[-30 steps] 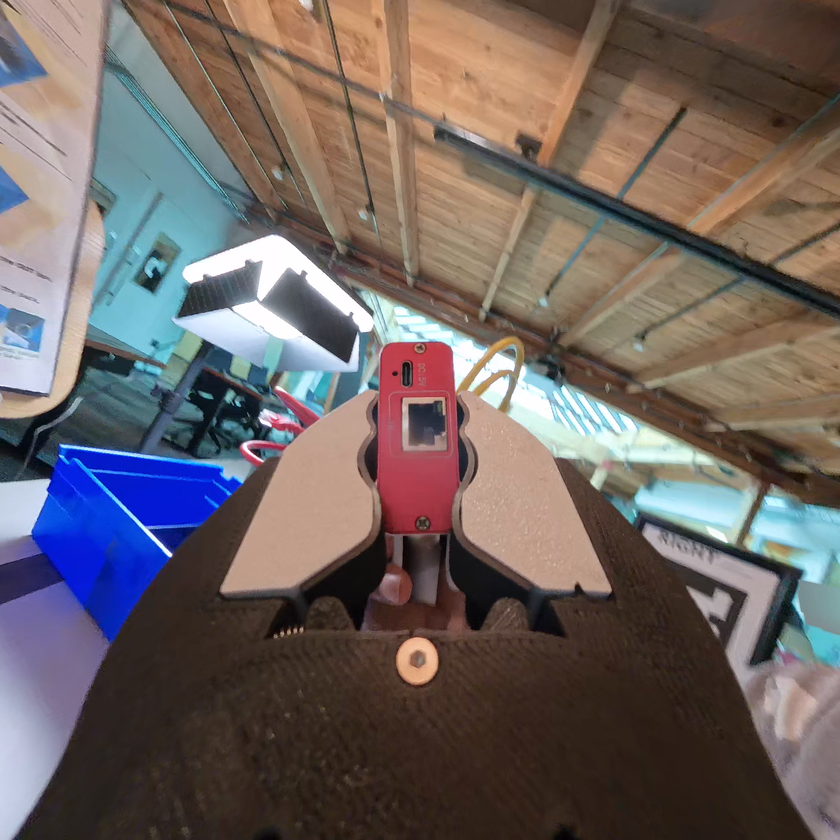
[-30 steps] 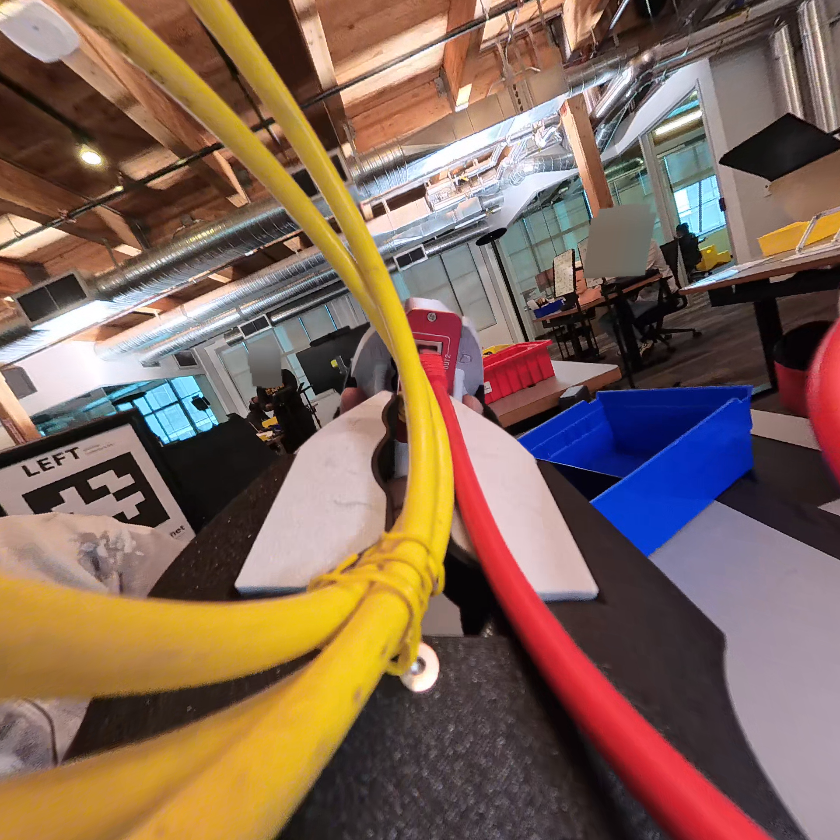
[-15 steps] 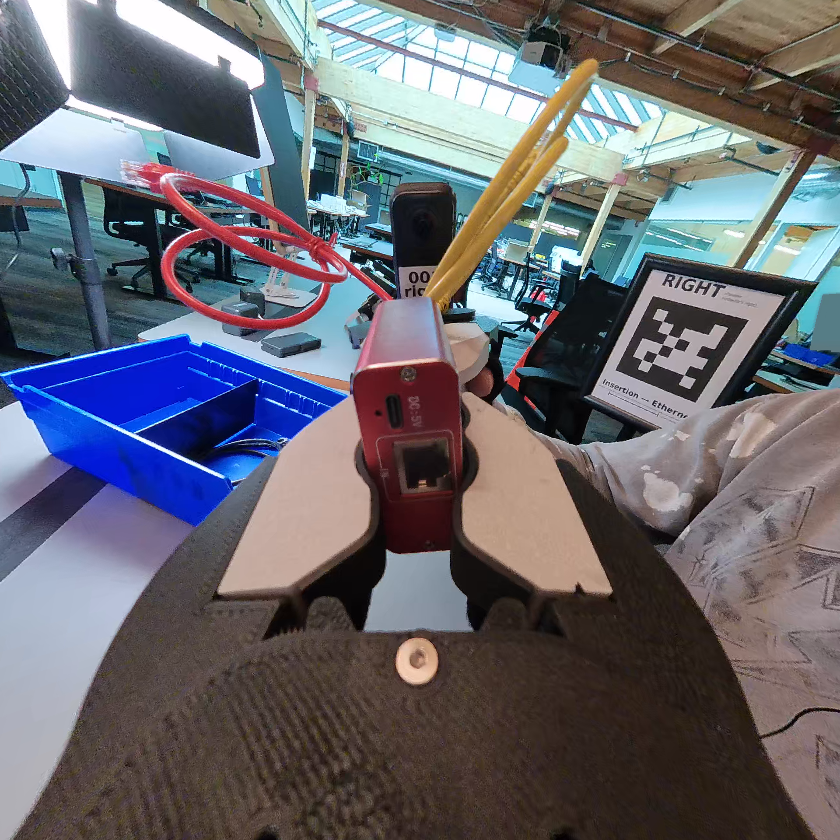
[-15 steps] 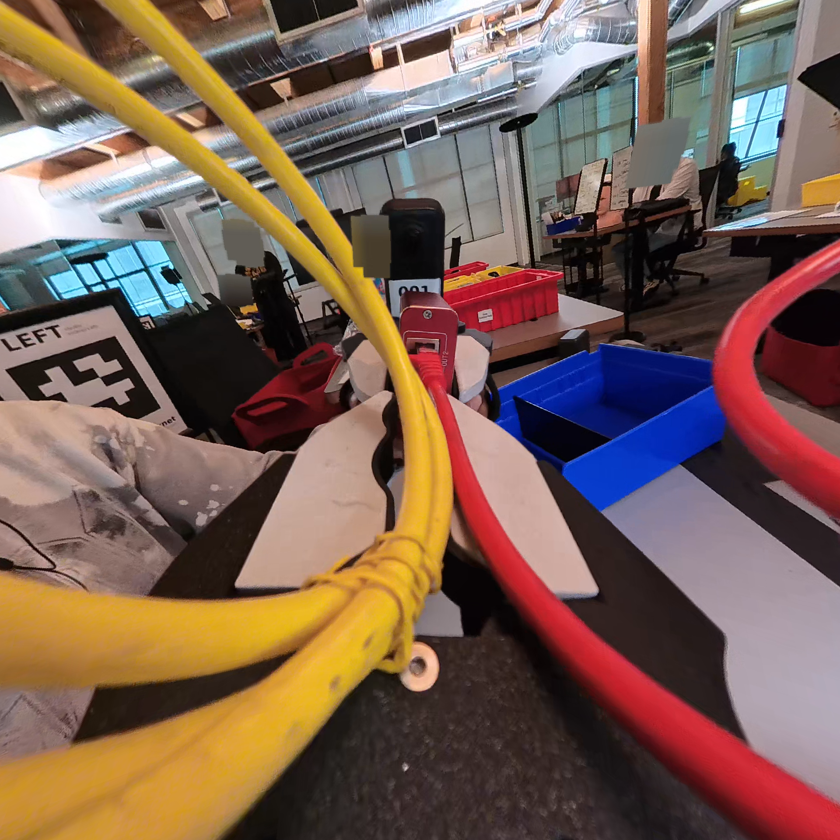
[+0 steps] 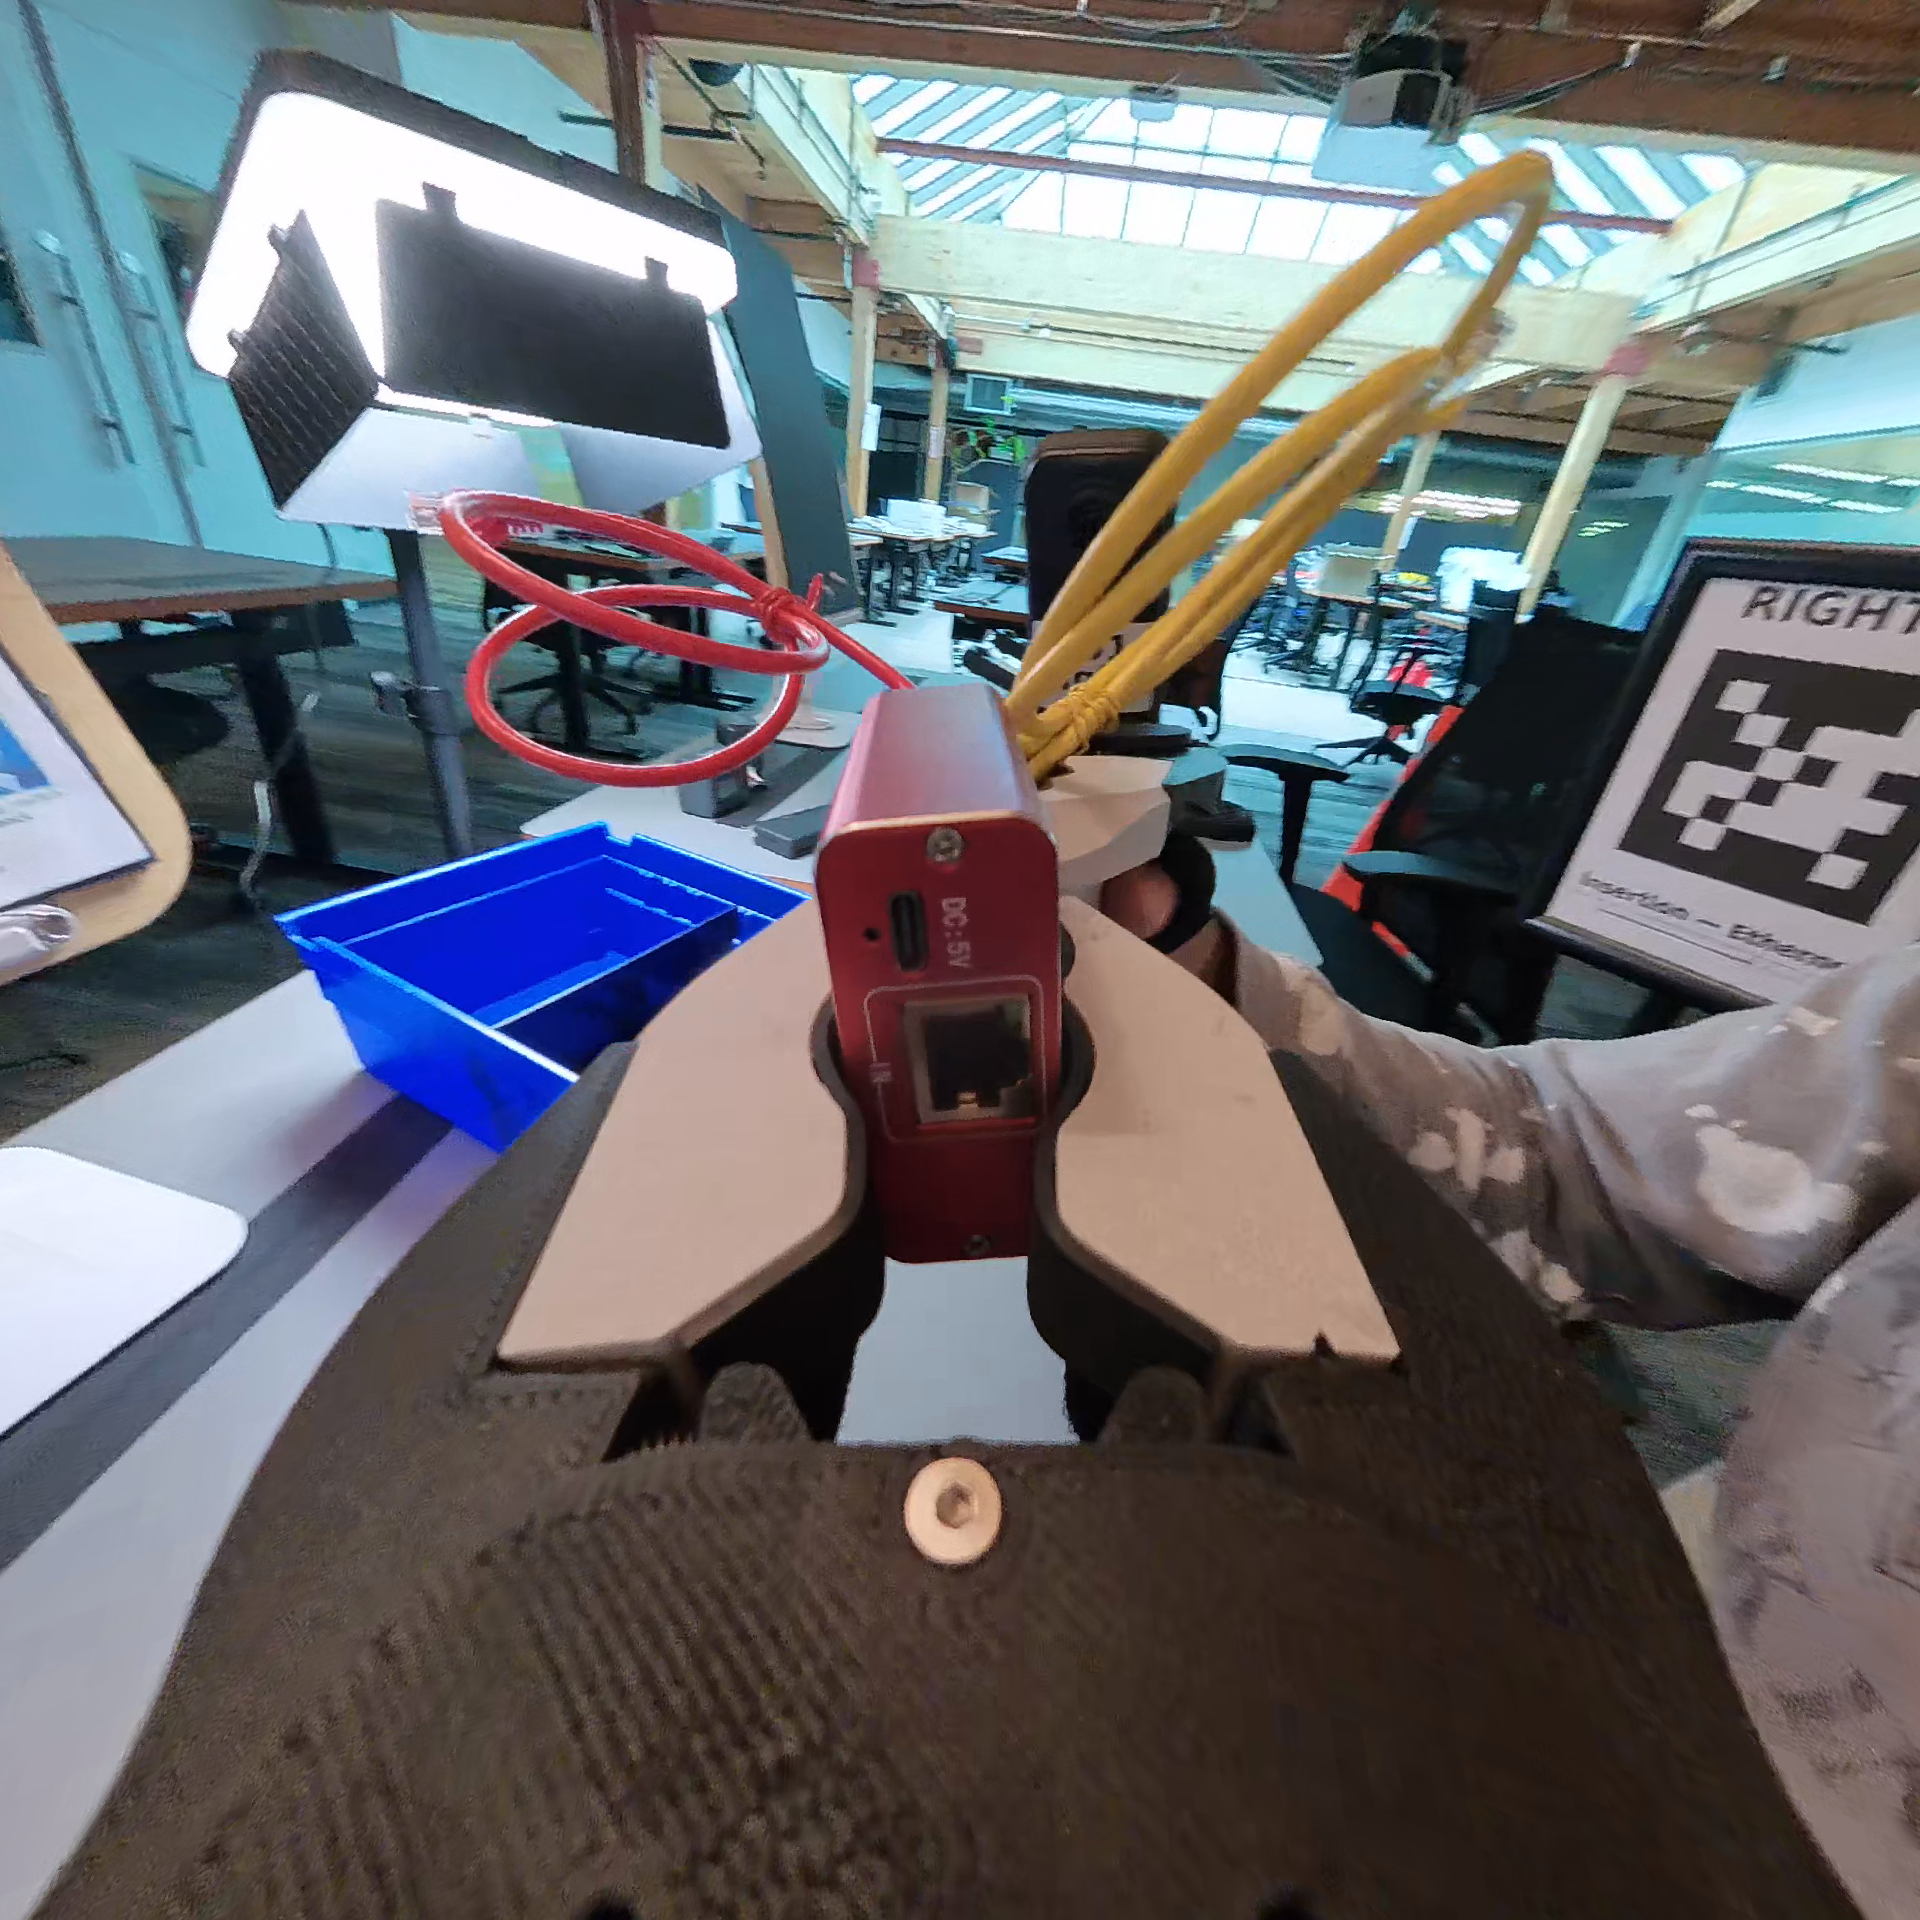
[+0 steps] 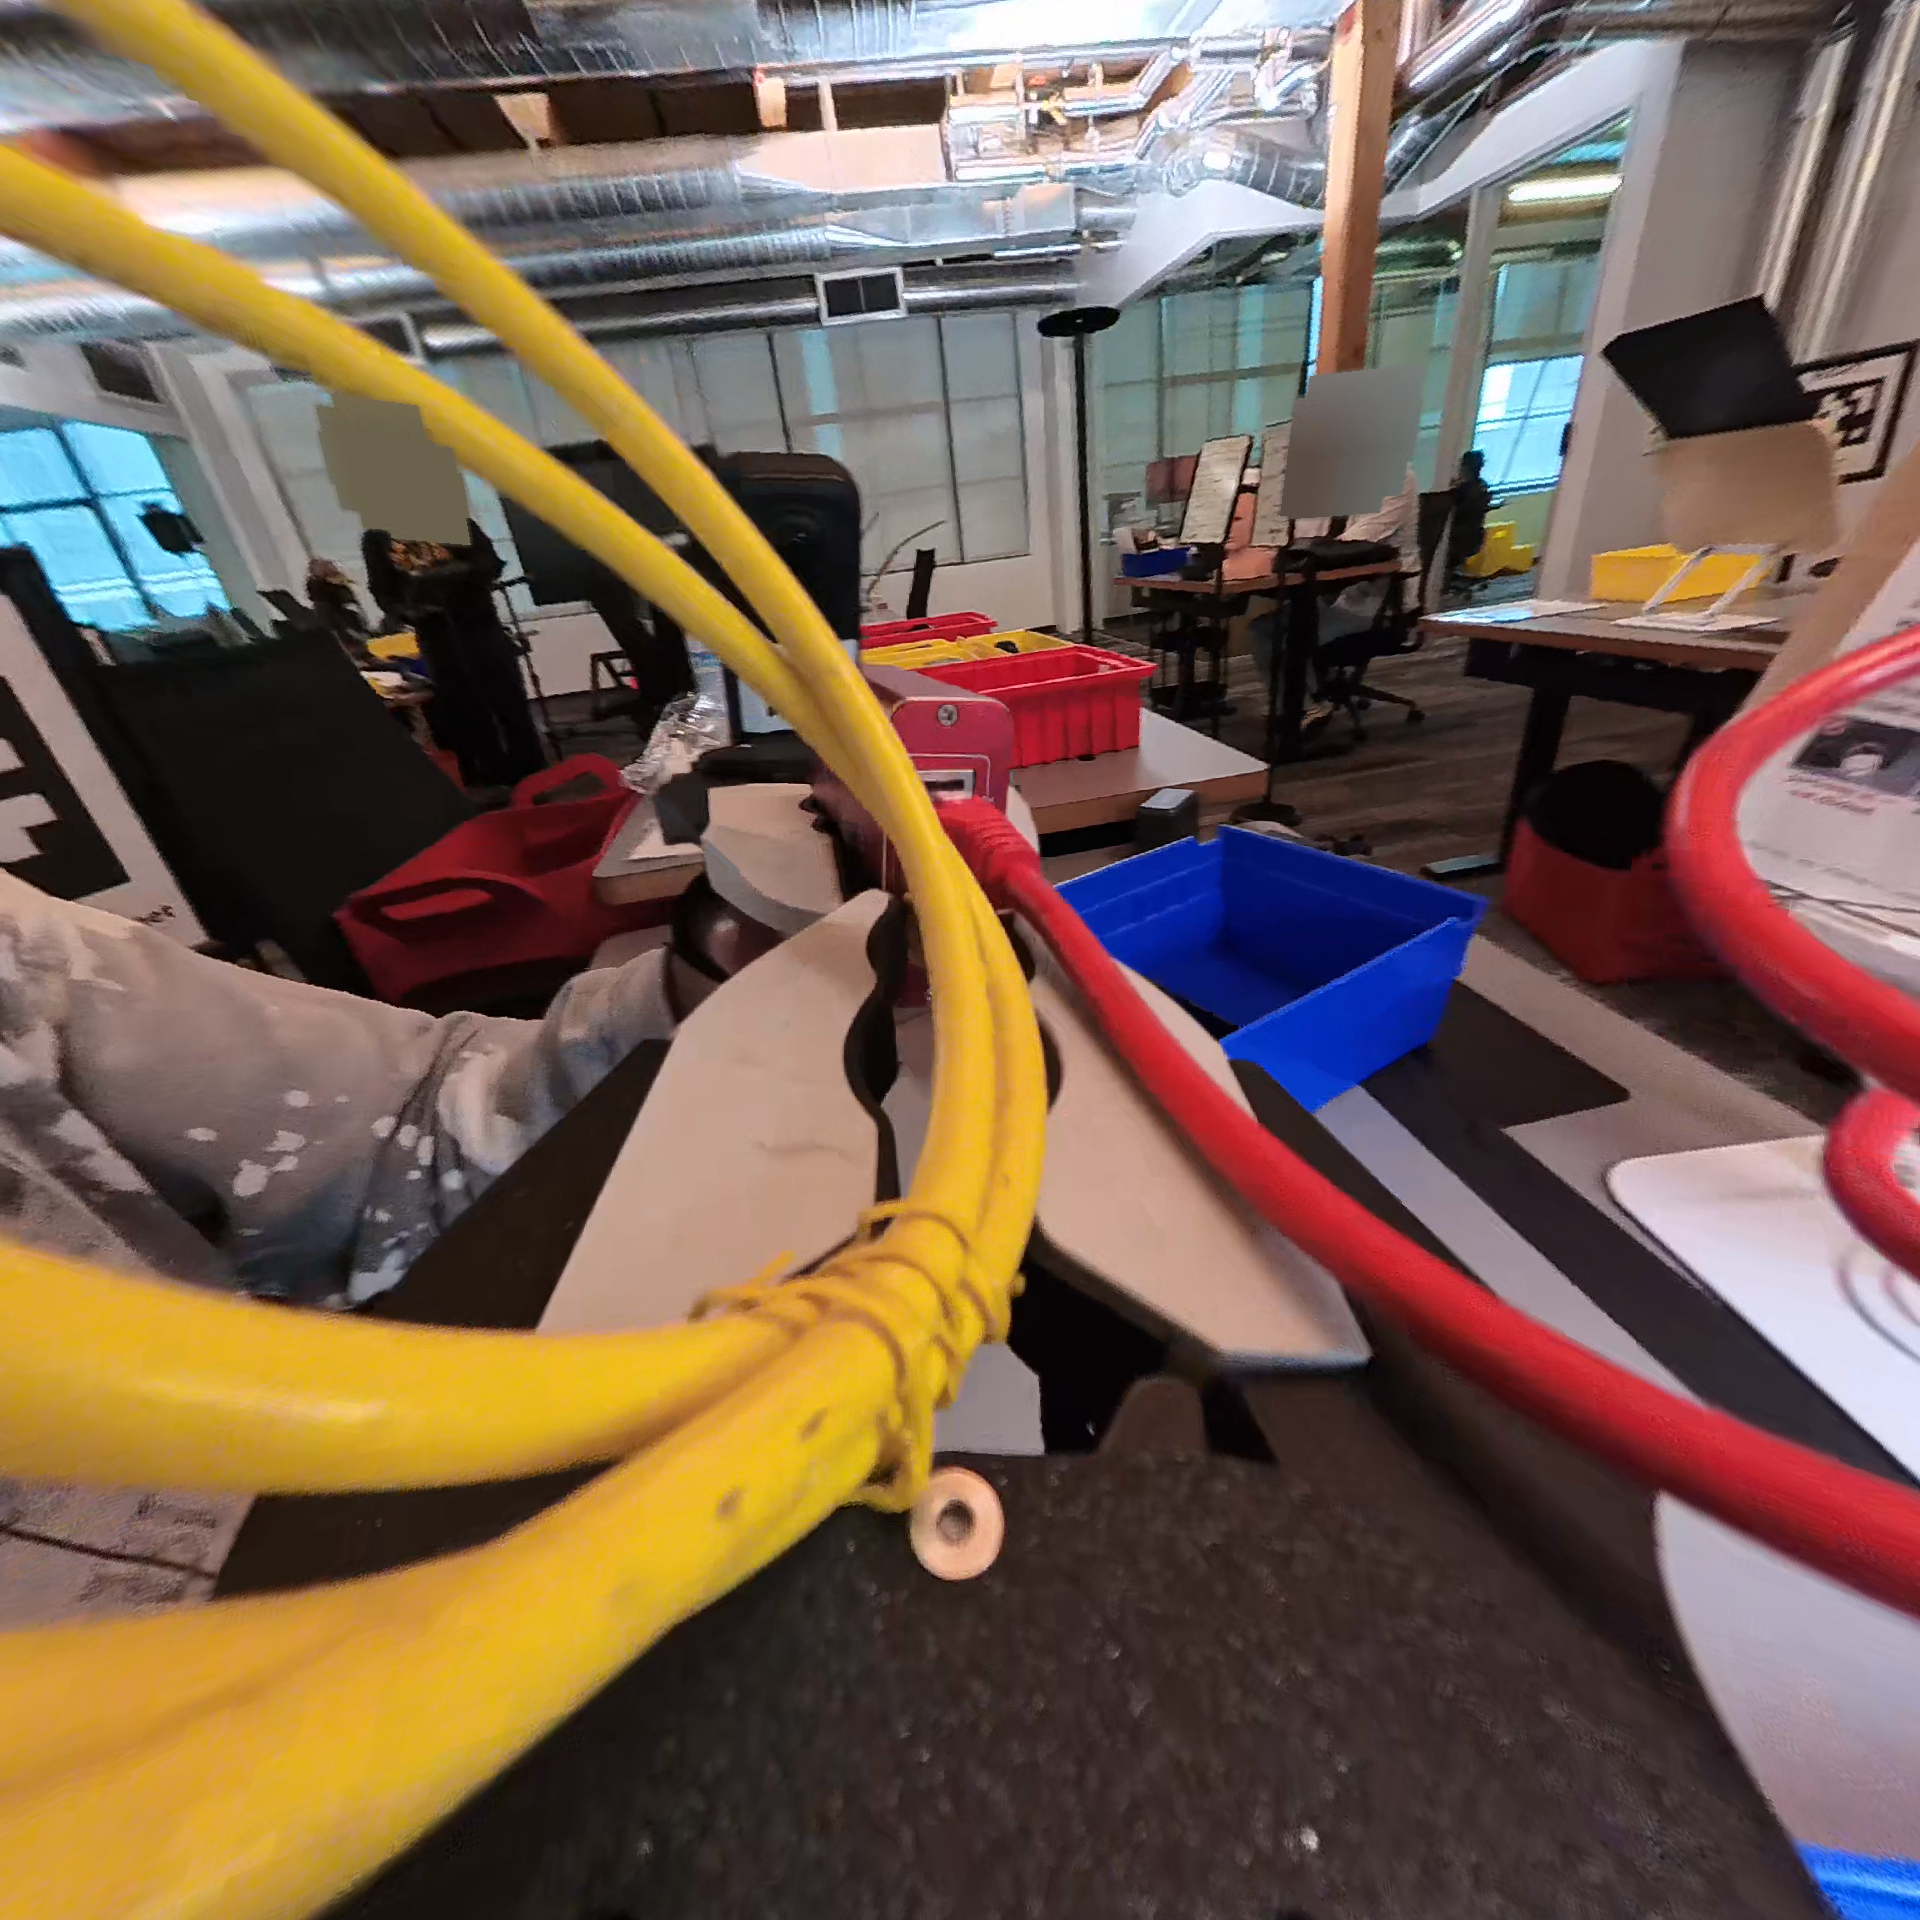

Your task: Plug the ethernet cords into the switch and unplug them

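My left gripper [image 5: 940, 935] is shut on the red switch [image 5: 935, 790], held upright above the table. The port on its near face is empty. At the switch's far side is my right gripper [image 5: 1101, 821]. In the right wrist view my right gripper [image 6: 935, 935] is shut on the end of the looped yellow cord [image 6: 977, 1039] right at the switch [image 6: 945, 738]; its plug is hidden. The red cord [image 6: 1247, 1174] is plugged into the switch. Both the red cord's coil [image 5: 784, 613] and the yellow cord's loops [image 5: 1065, 717] rise behind the switch.
A blue divided bin [image 5: 436, 997] stands on the grey table to my left; it also shows in the right wrist view [image 6: 1351, 1018]. A white pad [image 5: 83, 1247] lies at the table's near left. A lit panel lamp [image 5: 468, 312] stands behind. A person's sleeve [image 5: 1558, 1143] is at right.
Both grippers have tilted down from facing the ceiling to about level. The switch stays in my left gripper, the red cord stays plugged in, and the yellow cord stays in my right gripper.
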### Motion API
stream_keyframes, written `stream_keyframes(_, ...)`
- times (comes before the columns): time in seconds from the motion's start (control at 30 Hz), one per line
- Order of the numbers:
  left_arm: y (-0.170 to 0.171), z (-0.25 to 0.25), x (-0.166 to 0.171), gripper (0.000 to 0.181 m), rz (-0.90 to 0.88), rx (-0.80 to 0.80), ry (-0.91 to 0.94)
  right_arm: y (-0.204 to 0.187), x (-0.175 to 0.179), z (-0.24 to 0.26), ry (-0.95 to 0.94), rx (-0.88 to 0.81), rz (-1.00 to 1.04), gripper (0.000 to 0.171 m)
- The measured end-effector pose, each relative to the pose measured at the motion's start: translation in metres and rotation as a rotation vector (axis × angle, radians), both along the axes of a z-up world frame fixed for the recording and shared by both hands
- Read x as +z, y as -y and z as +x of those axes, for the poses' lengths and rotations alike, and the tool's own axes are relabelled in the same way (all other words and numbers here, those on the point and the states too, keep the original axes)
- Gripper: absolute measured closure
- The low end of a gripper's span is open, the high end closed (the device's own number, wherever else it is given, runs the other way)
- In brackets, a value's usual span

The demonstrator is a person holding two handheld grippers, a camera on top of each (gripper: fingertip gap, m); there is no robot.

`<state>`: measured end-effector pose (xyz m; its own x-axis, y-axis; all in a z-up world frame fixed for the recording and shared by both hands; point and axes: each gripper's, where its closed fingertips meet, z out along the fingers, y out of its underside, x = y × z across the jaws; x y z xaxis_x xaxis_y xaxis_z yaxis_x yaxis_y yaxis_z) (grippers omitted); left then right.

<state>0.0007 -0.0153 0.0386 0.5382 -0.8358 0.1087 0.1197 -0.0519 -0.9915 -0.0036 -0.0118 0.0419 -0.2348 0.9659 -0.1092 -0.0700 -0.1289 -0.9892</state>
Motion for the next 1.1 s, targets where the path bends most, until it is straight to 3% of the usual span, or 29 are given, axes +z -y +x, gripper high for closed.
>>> stream_keyframes(0.33, -0.004, -0.005, 0.005, 0.151, 0.041, 0.096, -0.037, -0.004, -0.001, 0.000, -0.007, -0.024, 0.017, 0.159)
stream_keyframes(0.4, -0.002, -0.039, 0.026, 0.151, 0.075, 0.145, 0.106, -0.043, 0.000, 0.020, -0.035, -0.173, 0.000, 0.158)
stream_keyframes(0.43, 0.004, -0.062, 0.037, 0.151, 0.074, 0.139, 0.154, -0.052, 0.003, 0.037, -0.056, -0.151, -0.022, 0.159)
stream_keyframes(0.5, 0.014, -0.082, 0.041, 0.150, 0.097, 0.160, 0.073, -0.047, 0.007, 0.050, -0.045, -0.140, 0.049, 0.157)
stream_keyframes(0.87, 0.022, -0.095, 0.056, 0.151, 0.118, 0.185, 0.095, -0.081, 0.007, 0.070, 0.001, -0.243, -0.046, 0.161)
stream_keyframes(1.1, 0.024, -0.096, 0.060, 0.151, 0.115, 0.172, 0.117, -0.129, -0.027, 0.092, 0.116, -0.334, -0.189, 0.160)
